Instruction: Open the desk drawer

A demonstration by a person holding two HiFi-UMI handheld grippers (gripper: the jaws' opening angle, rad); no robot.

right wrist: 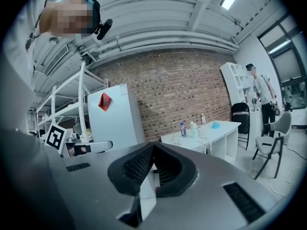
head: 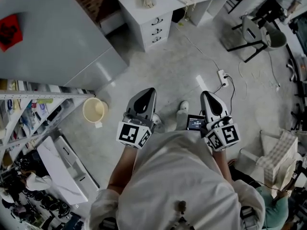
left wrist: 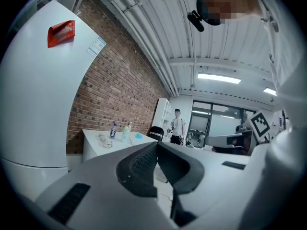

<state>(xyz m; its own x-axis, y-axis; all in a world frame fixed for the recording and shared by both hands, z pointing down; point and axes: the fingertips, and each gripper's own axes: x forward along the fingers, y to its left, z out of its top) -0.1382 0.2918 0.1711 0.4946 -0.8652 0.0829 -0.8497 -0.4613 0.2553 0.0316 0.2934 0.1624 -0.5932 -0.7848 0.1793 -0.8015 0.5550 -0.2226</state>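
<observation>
While the desk drawers (head: 156,30) sit shut in the front of the white desk (head: 168,1), well ahead of the left gripper, neither gripper touches them. Left gripper (head: 149,92): jaws clenched pad to pad, pointing towards the desk. Right gripper (head: 206,96): likewise clenched, pads together. A bottle (left wrist: 113,130) stands on the desk top, far beyond the left jaws. Refrigerator (head: 53,42), bearing a red sticker (head: 8,31): ahead and to the left of the left gripper. A pale bucket (head: 94,110) sits near that gripper's left side. A power strip (head: 222,75) lies on the floor (head: 182,71) just ahead of the right gripper; a chair (head: 256,32) stands farther ahead, to its right.
</observation>
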